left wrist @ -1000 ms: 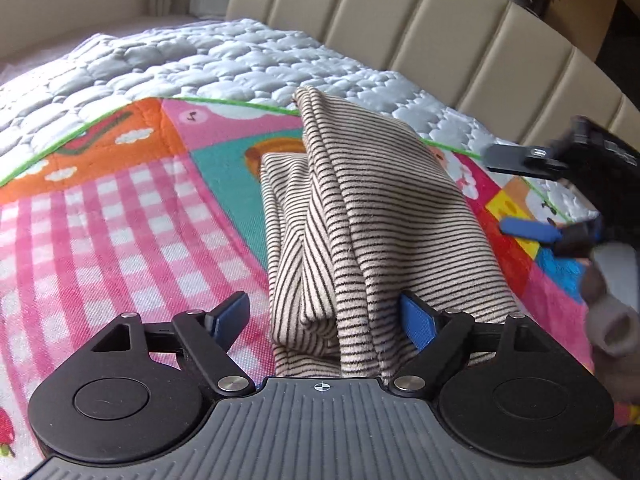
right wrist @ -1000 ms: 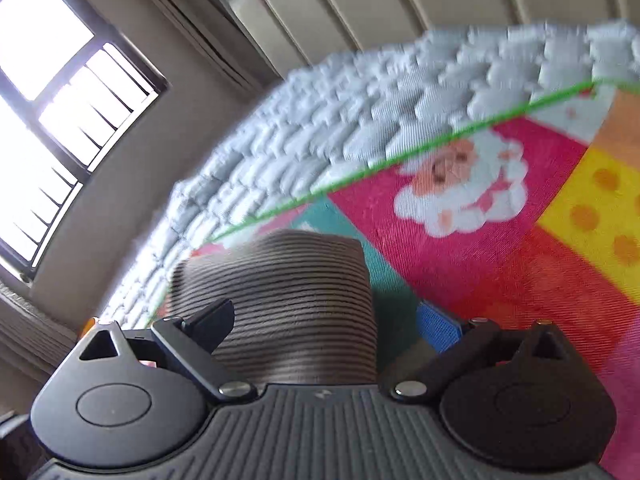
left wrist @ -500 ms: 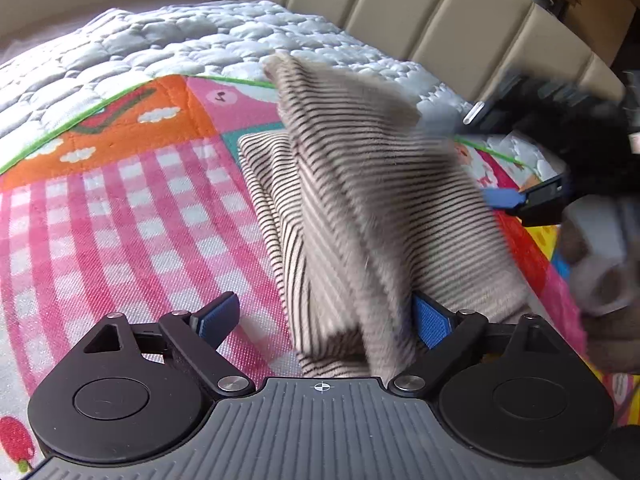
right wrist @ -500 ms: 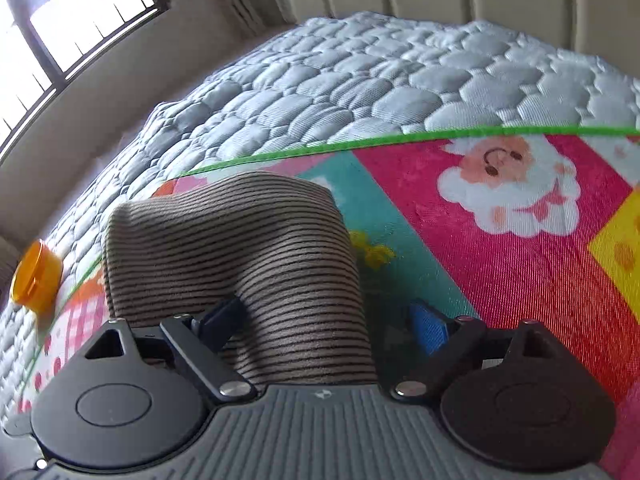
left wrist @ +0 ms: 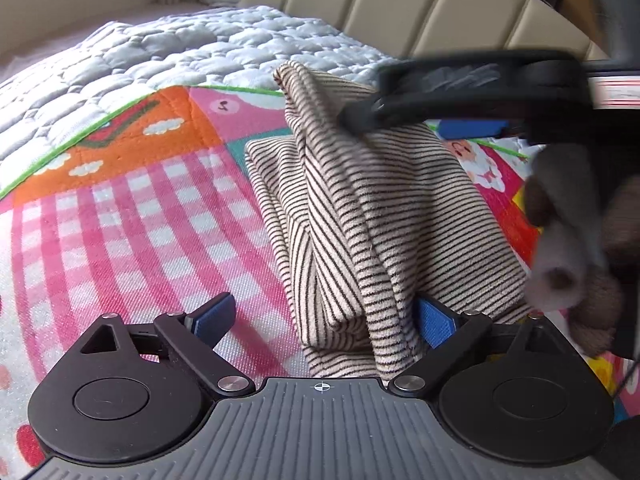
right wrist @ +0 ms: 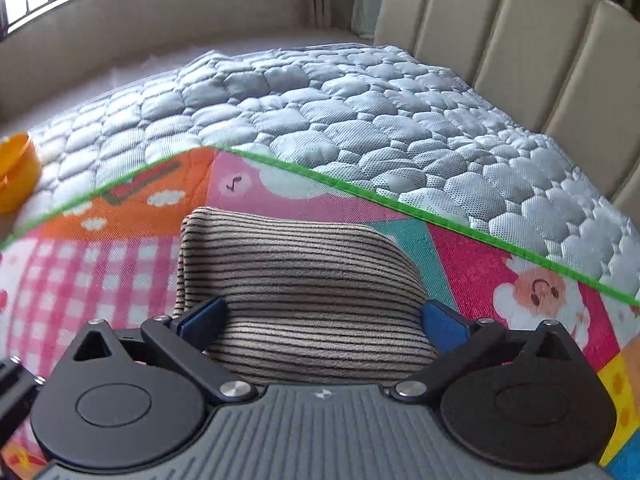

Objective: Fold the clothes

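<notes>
A beige, dark-striped garment (left wrist: 360, 216) lies folded on the colourful mat (left wrist: 132, 232), with one fold standing up like a ridge. My left gripper (left wrist: 322, 318) is at its near end. Its jaws are opening; the cloth leans on the right pad (left wrist: 434, 320) while the left pad (left wrist: 210, 316) is free. My right gripper (right wrist: 322, 320) straddles the far part of the garment (right wrist: 304, 280). Its jaws are opening wide, with the cloth filling the gap between them. In the left wrist view the right gripper (left wrist: 448, 116) reaches over the ridge, held by a gloved hand (left wrist: 568, 240).
The mat lies on a grey quilted mattress cover (right wrist: 340, 112). A beige padded headboard (right wrist: 500, 40) rises behind it. An orange round object (right wrist: 16, 172) sits on the quilt at the far left. A window is at the upper left of the right wrist view.
The right gripper swung left over the garment's raised fold and rolled level, and the cloth now spans its jaws. The left gripper stayed put and its jaws widened a little.
</notes>
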Action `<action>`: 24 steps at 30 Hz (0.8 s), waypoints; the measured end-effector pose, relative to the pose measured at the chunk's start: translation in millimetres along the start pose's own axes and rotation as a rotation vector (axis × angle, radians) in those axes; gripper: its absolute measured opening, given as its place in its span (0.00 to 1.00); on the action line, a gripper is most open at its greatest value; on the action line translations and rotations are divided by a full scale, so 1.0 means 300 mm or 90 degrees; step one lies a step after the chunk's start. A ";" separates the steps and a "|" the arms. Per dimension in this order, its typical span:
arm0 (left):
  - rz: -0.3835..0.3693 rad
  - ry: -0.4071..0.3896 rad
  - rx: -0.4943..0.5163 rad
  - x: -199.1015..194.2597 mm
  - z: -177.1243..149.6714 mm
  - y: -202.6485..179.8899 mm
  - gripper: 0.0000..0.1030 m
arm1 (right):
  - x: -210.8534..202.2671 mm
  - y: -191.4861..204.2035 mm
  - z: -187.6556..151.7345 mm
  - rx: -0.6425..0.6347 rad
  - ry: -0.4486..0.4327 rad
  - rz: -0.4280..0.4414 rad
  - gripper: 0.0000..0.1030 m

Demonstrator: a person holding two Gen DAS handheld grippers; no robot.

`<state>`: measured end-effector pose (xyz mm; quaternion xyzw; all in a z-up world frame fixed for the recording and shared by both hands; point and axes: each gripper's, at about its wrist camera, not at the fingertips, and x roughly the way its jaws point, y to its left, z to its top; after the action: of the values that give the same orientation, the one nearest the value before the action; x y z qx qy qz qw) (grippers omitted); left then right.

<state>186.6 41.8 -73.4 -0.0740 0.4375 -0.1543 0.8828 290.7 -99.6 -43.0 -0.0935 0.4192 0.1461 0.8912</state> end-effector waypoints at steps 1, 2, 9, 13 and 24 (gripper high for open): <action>-0.002 0.000 -0.005 0.000 0.000 0.006 0.95 | 0.002 -0.002 0.004 0.004 0.002 0.006 1.00; -0.003 -0.001 -0.010 0.000 0.001 0.012 0.96 | 0.001 -0.007 0.008 0.009 0.003 0.013 1.00; -0.016 -0.003 -0.017 -0.005 0.006 0.027 0.96 | -0.158 -0.199 -0.211 0.213 0.004 0.127 1.00; -0.016 -0.010 -0.023 -0.013 0.009 0.030 0.93 | -0.131 -0.274 -0.404 0.367 0.032 0.204 1.00; -0.042 -0.029 -0.126 -0.030 0.011 0.103 0.68 | -0.198 -0.193 -0.417 0.351 -0.035 0.296 0.88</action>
<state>190.6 73.9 -73.0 -0.1789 0.4278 -0.1378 0.8752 184.4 -201.0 -73.5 0.2523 0.4291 0.2285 0.8367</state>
